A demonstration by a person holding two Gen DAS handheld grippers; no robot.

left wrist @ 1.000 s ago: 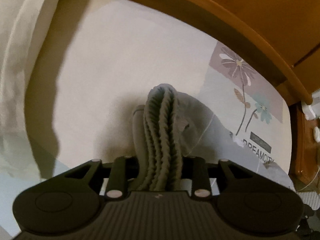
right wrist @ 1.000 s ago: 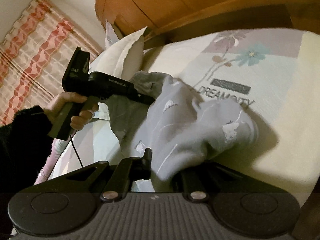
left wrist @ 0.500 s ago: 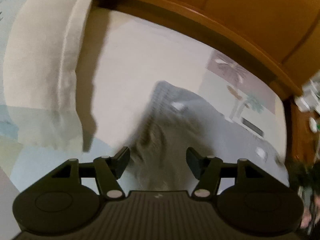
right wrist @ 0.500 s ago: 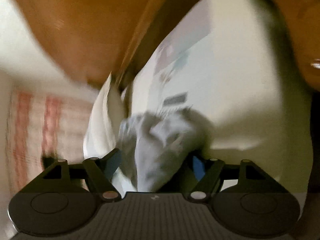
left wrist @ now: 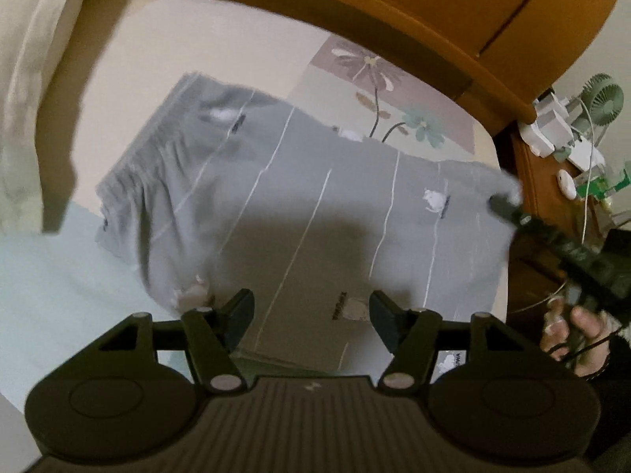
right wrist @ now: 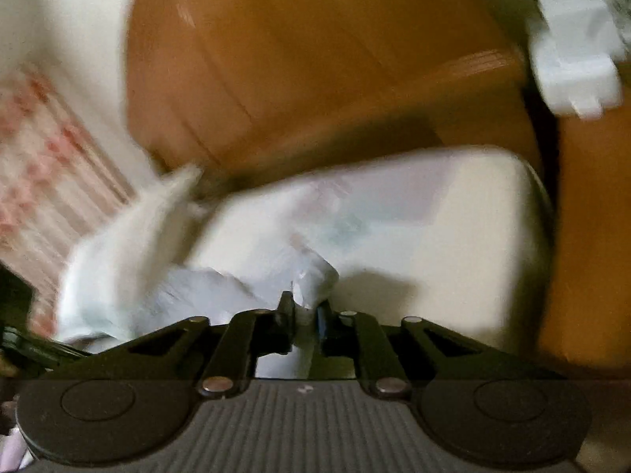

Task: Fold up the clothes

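Right gripper (right wrist: pixel 301 315) pinches a corner of the grey striped trousers (left wrist: pixel 315 205), stretching them flat across the bedsheet (left wrist: pixel 118 295) (view blurred); your left gripper (left wrist: pixel 311 315) hovers above, jaws spread, holding nothing.
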